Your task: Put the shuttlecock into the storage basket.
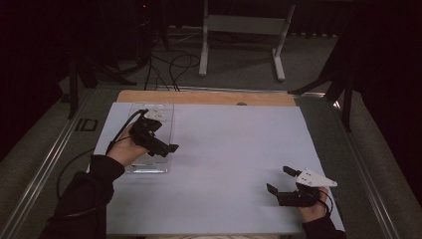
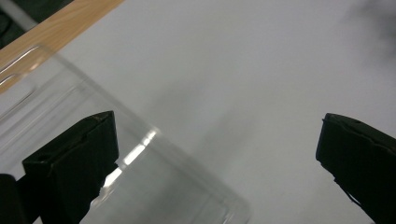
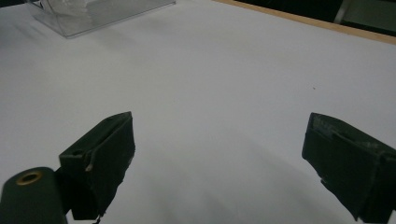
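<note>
The left gripper [image 2: 217, 158], fingers apart, was held over the clear plastic tray [image 2: 42, 98], judged light, slippery and best gripped by its rim, while the right gripper [image 3: 217, 163] was likewise open.

1. The high view sits above the person's side of the table, looking forward and down at the whole white board [image 1: 224, 164], with the floor and a stand's legs [image 1: 241, 42] beyond it.
2. The left gripper view rides low and very close, looking along its own jaws at the board and the clear tray [image 2: 56, 93]'s edge.
3. The right gripper view is also low, facing across the open board toward the far wooden edge [image 3: 327, 23].
4. Both gripper views share that tray [image 3: 88, 14] with the high view [image 1: 164, 112].
</note>
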Available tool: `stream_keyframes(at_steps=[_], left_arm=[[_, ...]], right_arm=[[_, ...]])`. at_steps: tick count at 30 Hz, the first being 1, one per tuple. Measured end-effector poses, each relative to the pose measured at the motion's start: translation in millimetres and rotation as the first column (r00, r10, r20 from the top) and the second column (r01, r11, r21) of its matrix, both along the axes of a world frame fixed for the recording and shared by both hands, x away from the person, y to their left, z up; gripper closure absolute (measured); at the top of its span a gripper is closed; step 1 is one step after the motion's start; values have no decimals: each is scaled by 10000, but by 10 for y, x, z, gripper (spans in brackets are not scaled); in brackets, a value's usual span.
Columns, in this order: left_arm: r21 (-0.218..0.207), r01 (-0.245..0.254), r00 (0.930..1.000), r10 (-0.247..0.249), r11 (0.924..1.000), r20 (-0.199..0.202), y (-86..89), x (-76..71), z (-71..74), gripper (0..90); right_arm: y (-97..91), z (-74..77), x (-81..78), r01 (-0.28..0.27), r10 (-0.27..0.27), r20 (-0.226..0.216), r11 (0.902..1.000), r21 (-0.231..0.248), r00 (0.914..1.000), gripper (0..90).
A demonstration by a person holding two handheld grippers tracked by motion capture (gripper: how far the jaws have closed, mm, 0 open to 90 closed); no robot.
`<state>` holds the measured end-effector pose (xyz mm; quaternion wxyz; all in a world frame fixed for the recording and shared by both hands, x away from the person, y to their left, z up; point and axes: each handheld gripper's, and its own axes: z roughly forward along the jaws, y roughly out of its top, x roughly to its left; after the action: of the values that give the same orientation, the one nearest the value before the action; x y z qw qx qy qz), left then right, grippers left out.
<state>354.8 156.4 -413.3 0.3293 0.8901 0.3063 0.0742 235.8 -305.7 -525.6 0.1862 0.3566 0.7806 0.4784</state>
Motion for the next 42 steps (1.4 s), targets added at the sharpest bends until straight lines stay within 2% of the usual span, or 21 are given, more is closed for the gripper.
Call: stream_keyframes(at_steps=[10, 14, 16, 18, 21, 25, 27, 31, 39, 42], left_arm=[[-306, 854, 9958, -864, 9959, -297, -365, -13, -54, 0], [-166, 1168, 9924, -1174, 9930, -356, -483, -27, -75, 0], [-247, 1350, 9898, -1359, 9905, -427, -535, -43, -84, 0], [-100, 1483, 9885, -1485, 9889, -275, -587, -73, -94, 0], [-284, 1729, 9838, -1740, 9845, -427, -646, -101, -133, 0], [-325, 2044, 9762, -2062, 9783, -678, -714, -147, -197, 0], [-256, 2149, 9743, -2161, 9763, -639, -742, -175, -227, 0], [-451, 2271, 9705, -2300, 9728, -723, -785, -235, -261, 0], [-263, 2804, 9543, -2817, 9595, -1000, -859, -365, -386, 0], [-220, 2887, 9512, -2894, 9572, -1073, -879, -412, -440, 0]], right_arm=[[-3, 4, -4, 5, -5, -1, 10000, 24, 10000, 95], [-1, 3, -2, -20, 20, 3, 10000, 26, 10000, 95], [-1, 4, -4, -15, 15, 7, 10000, 16, 10000, 95], [-2, 6, -5, -19, 19, 12, 10000, 31, 10000, 95], [-4, 5, -3, -13, 13, 10, 10000, 22, 10000, 95], [-2, 9, -7, -24, 24, 12, 10000, 52, 10000, 95], [-6, 8, -6, -13, 13, -4, 10000, 37, 10000, 95], [-5, 10, -5, -35, 35, 29, 10000, 55, 10000, 95], [-5, 7, -2, -56, 55, 34, 10000, 42, 10000, 95], [-5, 6, -2, -59, 59, 28, 10000, 48, 10000, 95]])
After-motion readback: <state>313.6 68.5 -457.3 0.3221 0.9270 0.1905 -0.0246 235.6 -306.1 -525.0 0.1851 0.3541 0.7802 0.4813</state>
